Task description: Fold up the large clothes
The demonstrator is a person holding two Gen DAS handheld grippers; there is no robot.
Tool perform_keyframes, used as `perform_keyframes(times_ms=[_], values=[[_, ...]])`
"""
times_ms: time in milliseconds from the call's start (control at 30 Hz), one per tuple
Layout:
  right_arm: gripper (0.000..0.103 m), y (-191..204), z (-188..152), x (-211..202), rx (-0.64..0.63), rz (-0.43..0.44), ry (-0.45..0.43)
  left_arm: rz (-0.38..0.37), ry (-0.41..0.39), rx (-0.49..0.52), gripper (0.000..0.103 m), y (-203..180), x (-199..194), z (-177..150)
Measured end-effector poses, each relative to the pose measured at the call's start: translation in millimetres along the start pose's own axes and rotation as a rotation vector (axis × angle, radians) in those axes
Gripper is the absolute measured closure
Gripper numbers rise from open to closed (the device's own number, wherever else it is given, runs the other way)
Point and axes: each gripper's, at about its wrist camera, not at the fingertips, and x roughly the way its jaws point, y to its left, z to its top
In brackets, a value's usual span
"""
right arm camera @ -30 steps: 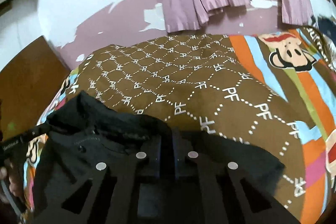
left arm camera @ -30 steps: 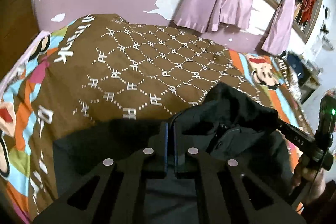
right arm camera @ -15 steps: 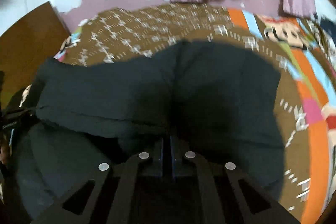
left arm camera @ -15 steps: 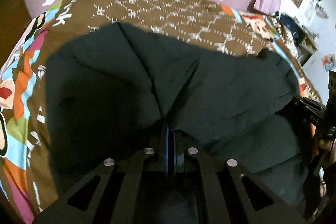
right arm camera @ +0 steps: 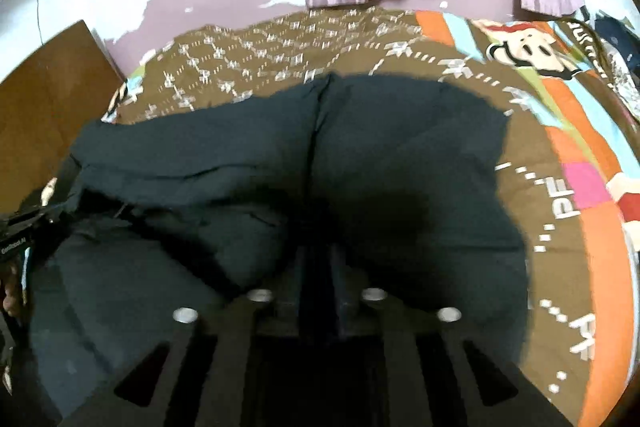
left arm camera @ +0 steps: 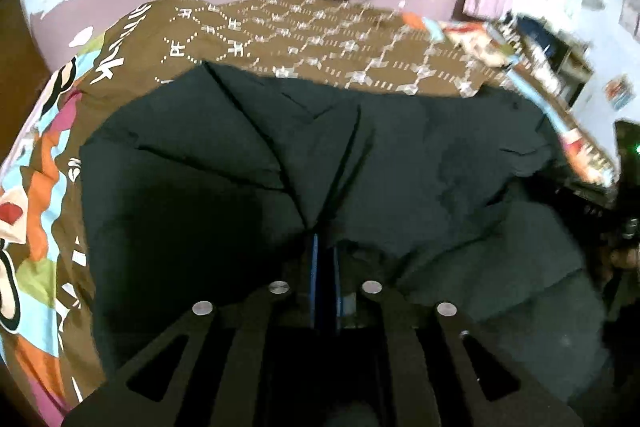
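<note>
1. Dark garment lies spread on the patterned bed, filling mid-frame.
2. Left gripper, bottom centre, stays clenched on a fabric fold.
3. Right gripper has just been opening, cloth between its jaws.

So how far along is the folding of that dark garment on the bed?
One fold looks done: the dark garment lies doubled over on the patterned bedspread. The left gripper pinches a pleat of it, while the right gripper has just been opening, cloth between its jaws. It is a wide, creased bundle, so more folds probably remain.
</note>
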Motion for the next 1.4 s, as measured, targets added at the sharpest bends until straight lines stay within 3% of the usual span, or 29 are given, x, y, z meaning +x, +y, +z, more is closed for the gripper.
perform_keyframes(times_ms=[167, 300, 367, 467, 533, 633, 800, 967, 1133, 1233, 1300, 1400], values=[[0.078, 9.3, 34.0, -28.8, 0.010, 0.029, -0.124, -0.022, -0.162, -0.004, 0.095, 0.3, -40.7, 16.1], [0.078, 30.7, 74.6, -7.8, 0.051, 0.148, -0.115, -0.078, -0.244, -0.073, 0.080, -7.1, -47.6, 51.2], [0.078, 42.0, 88.5, 17.2, 0.082, 0.217, -0.051, -0.119, -0.208, -0.085, 0.080, -13.1, -35.9, 68.4], [0.078, 58.3, 92.7, 53.4, 0.120, 0.288, 0.067, -0.123, -0.072, -0.057, 0.082, -27.9, -4.0, 82.1], [0.078, 69.1, 86.9, 72.5, 0.094, 0.333, 0.163, -0.132, 0.007, -0.046, 0.091, -32.1, 14.8, 78.6], [0.080, 87.4, 63.9, 90.1, -0.070, 0.269, 0.268, -0.108, 0.117, 0.000, 0.098, -32.8, 38.5, 61.5], [0.093, 87.8, 35.3, 113.5, -0.135, 0.212, 0.347, -0.120, 0.197, -0.011, 0.101, -22.1, 57.2, 42.7], [0.096, 97.3, 17.0, 126.8, -0.200, 0.143, 0.325, -0.069, 0.230, 0.051, 0.102, -29.4, 65.9, 30.5], [0.096, 90.9, 14.7, 108.9, -0.163, 0.155, 0.288, -0.052, 0.196, 0.058, 0.102, -29.9, 69.7, 20.7], [0.097, 78.9, 18.5, 75.1, -0.143, 0.126, 0.165, -0.051, 0.176, 0.057, 0.102, -29.9, 66.6, 18.7], [0.099, 62.8, 20.4, 68.0, -0.076, 0.091, 0.138, -0.048, 0.167, 0.060, 0.102, -30.2, 64.2, 16.4], [0.103, 42.8, 12.4, 88.4, 0.008, 0.115, 0.217, -0.037, 0.165, 0.068, 0.102, -32.8, 64.7, 15.1]])
